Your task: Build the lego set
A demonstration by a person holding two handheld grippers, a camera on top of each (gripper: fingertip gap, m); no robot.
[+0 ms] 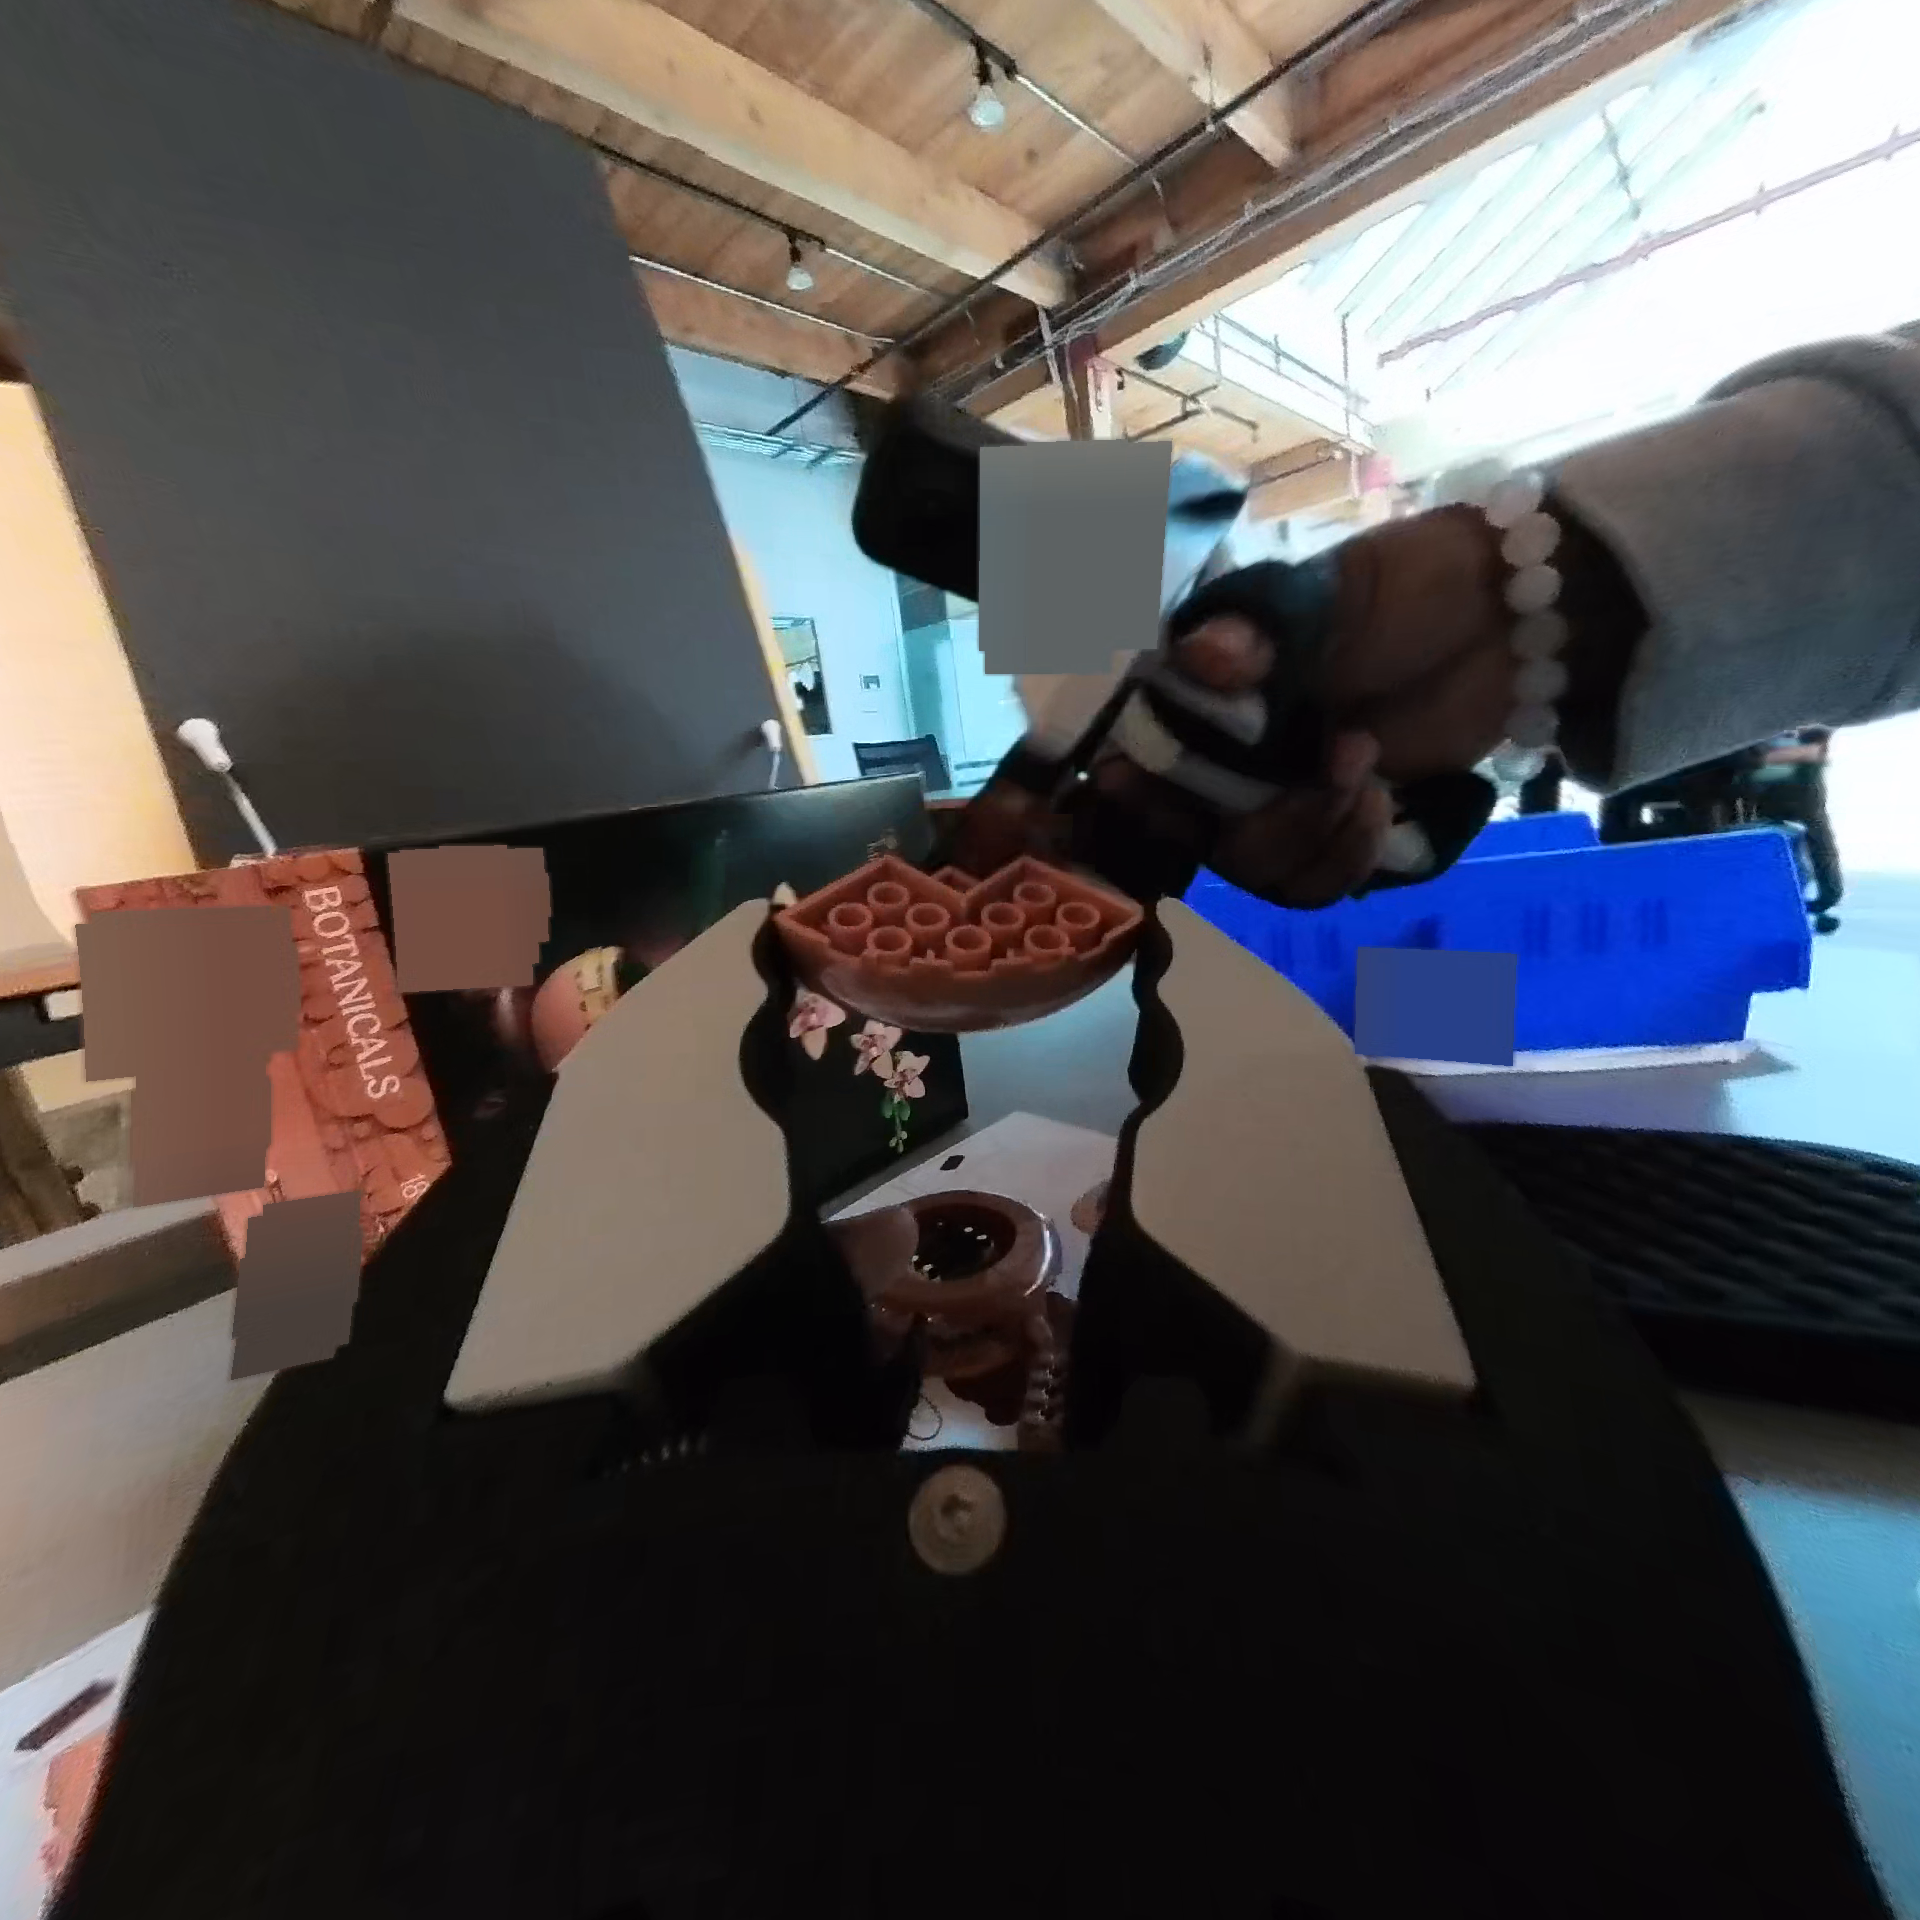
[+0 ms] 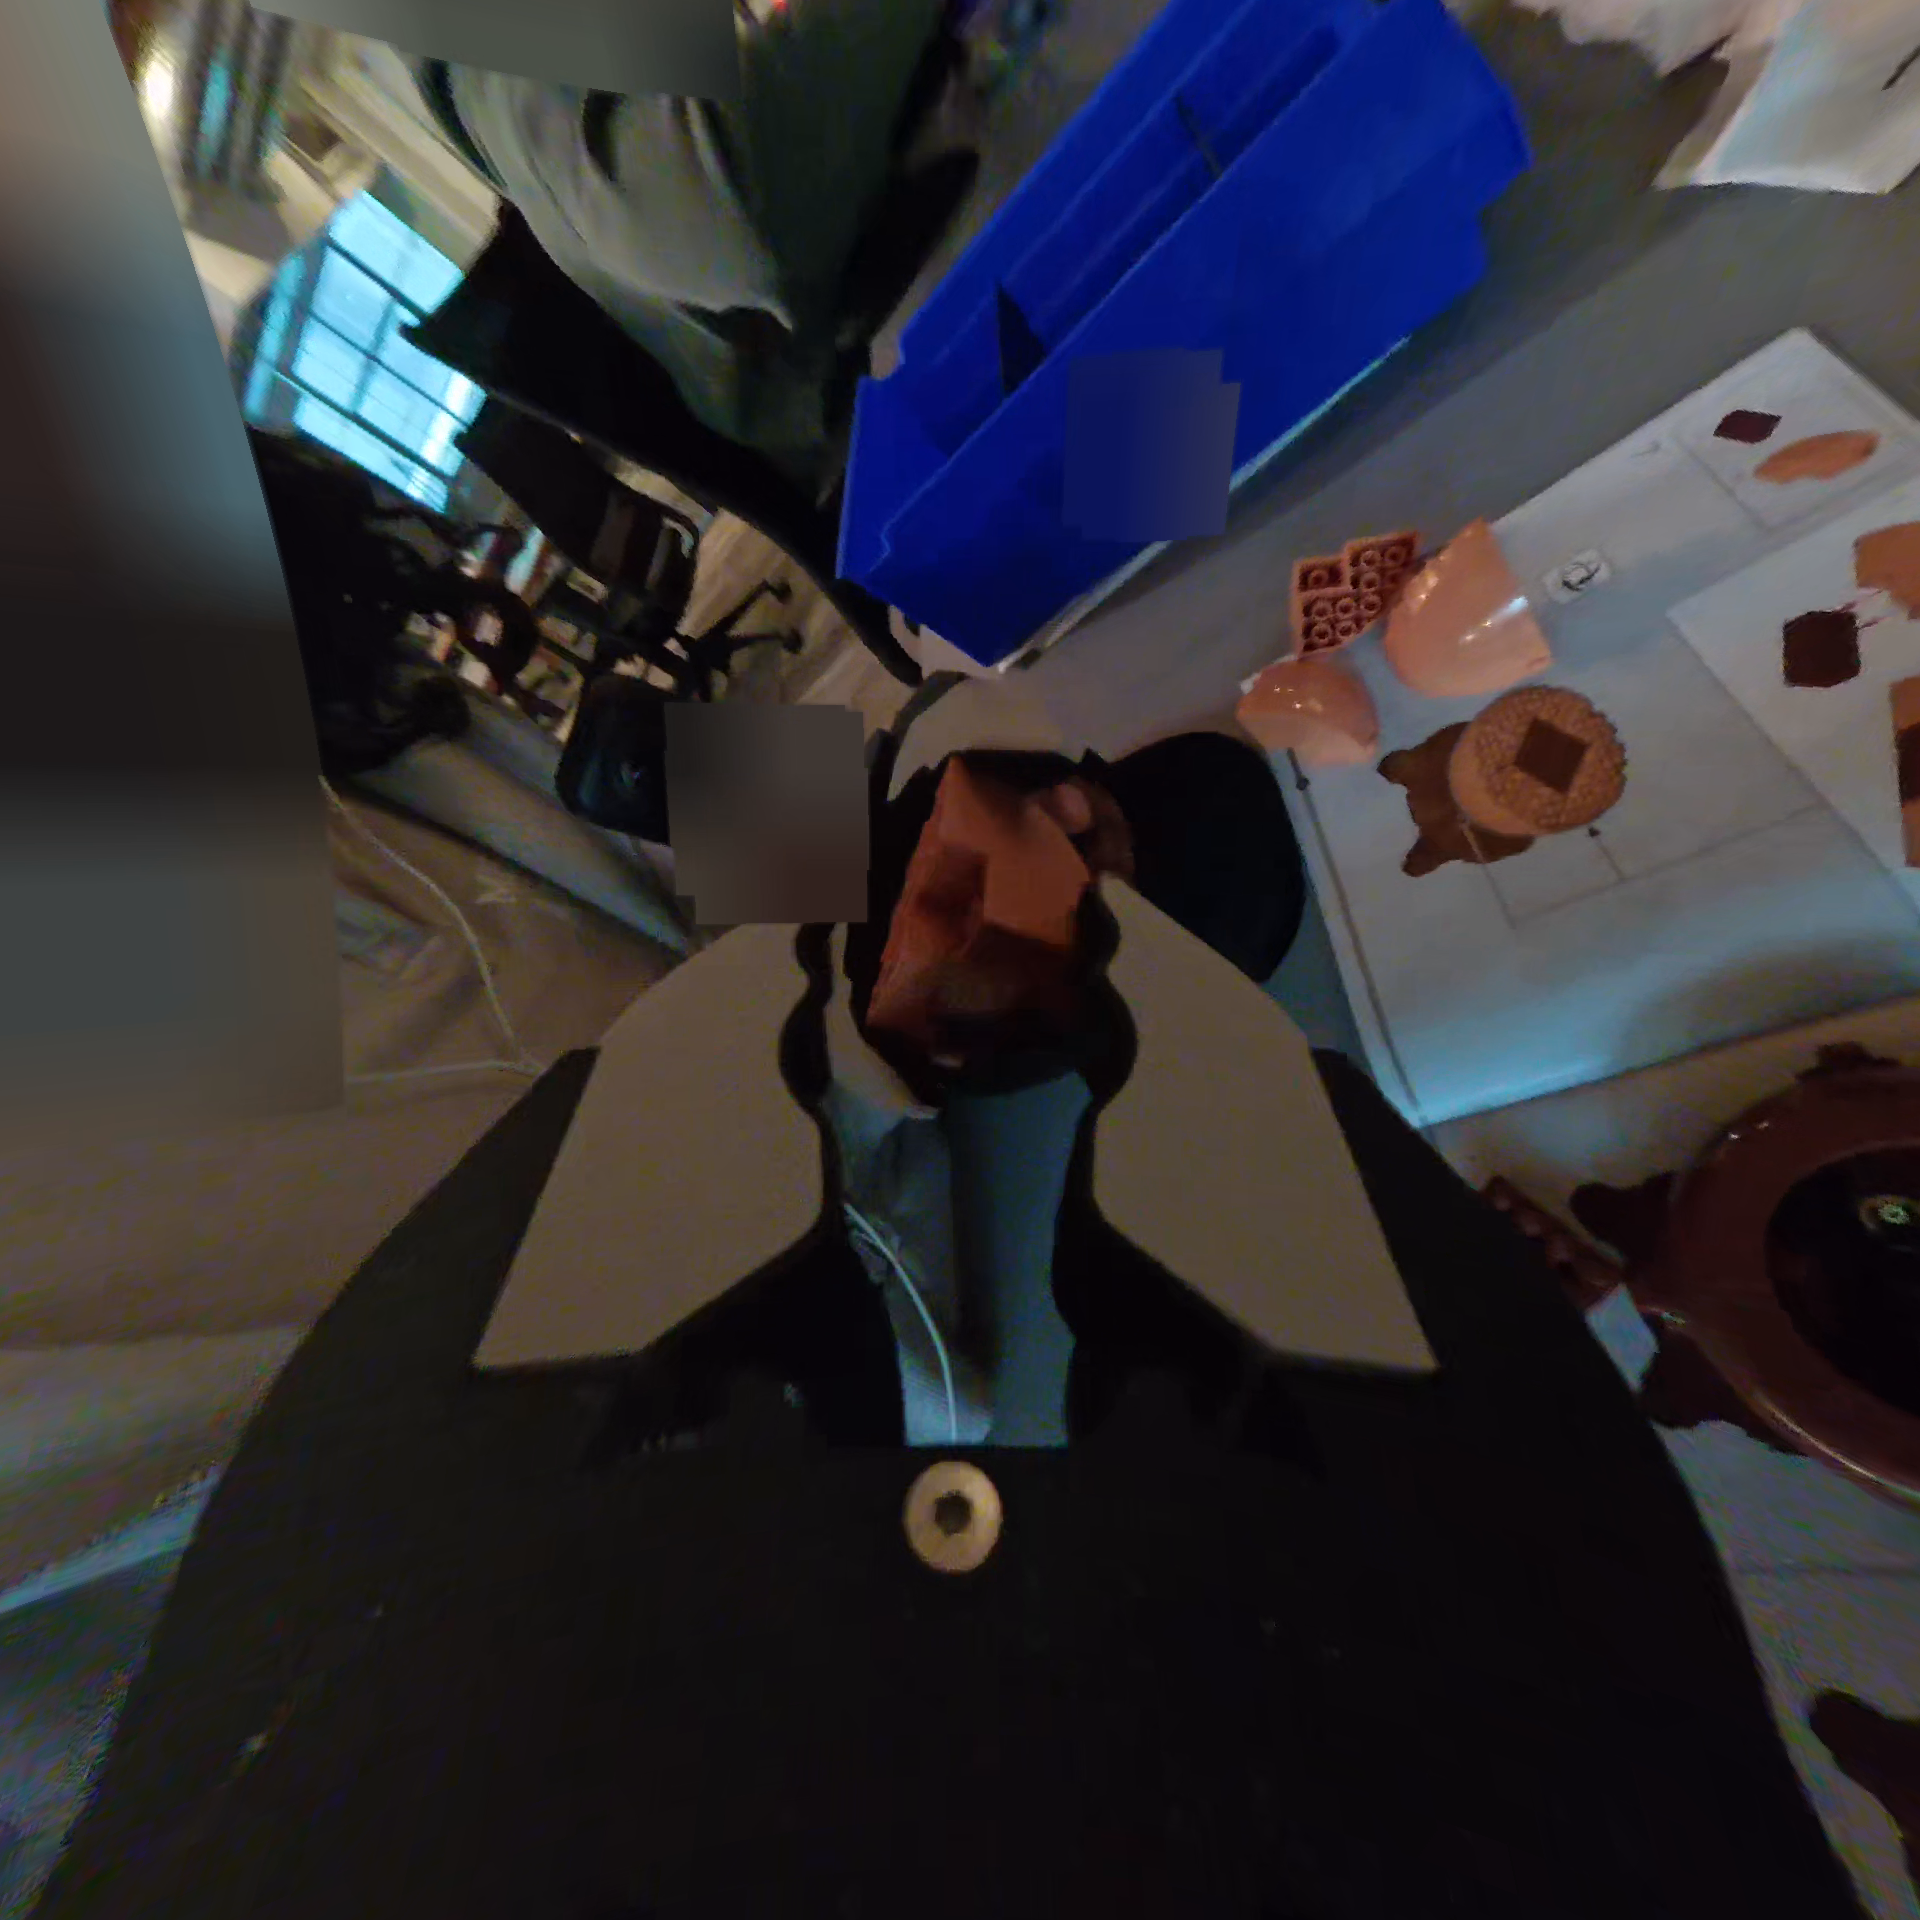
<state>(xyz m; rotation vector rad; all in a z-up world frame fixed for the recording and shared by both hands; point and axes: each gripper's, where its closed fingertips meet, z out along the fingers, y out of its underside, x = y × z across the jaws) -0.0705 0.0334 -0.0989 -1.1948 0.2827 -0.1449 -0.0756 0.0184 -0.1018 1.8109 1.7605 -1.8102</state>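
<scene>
While the left gripper pinches the terracotta curved brick crosswise, the right gripper, just behind it, stands slightly spread around it.

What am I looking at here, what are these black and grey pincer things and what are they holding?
These are two hand-held claws, one in each of a person's hands, each with a camera that looks along its two fingers. So each picture is taken from one claw.

The left claw holds a brown, curved building-brick piece with its hollow tubed underside up, one pad at each end of it. Behind it you see the person's hand holding the other claw.

In the right claw's picture, the same brown piece sits between its fingers. The near side is dark, so I cannot tell whether both pads press on it.

On the grey table lie a blue bin, a white instruction sheet, pale pink curved pieces and a round brown assembly.
</scene>
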